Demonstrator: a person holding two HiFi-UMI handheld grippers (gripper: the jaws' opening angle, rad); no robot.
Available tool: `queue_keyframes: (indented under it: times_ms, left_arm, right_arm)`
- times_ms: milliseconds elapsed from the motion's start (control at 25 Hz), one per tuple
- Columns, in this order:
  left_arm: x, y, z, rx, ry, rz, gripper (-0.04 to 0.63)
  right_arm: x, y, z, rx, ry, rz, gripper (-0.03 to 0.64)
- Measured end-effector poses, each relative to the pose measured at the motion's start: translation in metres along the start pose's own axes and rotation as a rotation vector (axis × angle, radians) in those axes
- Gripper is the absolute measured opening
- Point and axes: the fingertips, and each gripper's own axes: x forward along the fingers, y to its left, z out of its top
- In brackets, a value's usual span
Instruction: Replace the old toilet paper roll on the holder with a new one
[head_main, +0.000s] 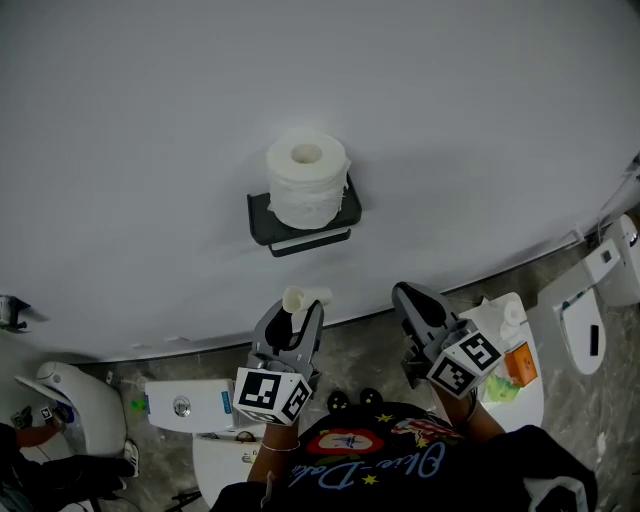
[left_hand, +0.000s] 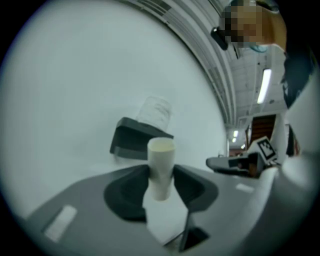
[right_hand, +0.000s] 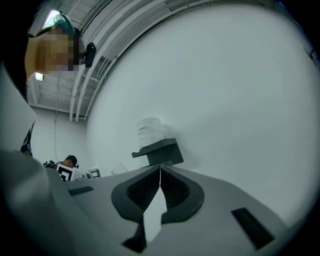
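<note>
Our left tool (head_main: 300, 312) holds the empty cardboard tube (head_main: 304, 297) tight between its jaws. Our right tool (head_main: 405, 293) is closed, with nothing in it. The new paper roll (head_main: 307, 180) stands on end on the black holder (head_main: 262, 222) on the white wall (head_main: 150, 120), apart from both tools.

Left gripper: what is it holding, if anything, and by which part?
The left gripper holds the empty cardboard tube by one end; the other end sticks out past the jaws. The right gripper is shut, with nothing in it.
</note>
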Motion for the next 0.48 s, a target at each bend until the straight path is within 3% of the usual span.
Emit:
queue_keyframes:
  times_ms: [320,480]
  left_arm:
    - [0.002,-0.003,0.002,0.008,-0.006,0.006,0.155]
    - [0.003,-0.005,0.002,0.007,-0.006,-0.004,0.155]
  right_arm:
    - [-0.004,-0.006,0.003,-0.003,-0.006,-0.009,0.014]
    - [-0.005,0.005,0.013,-0.012,-0.059,0.067,0.014]
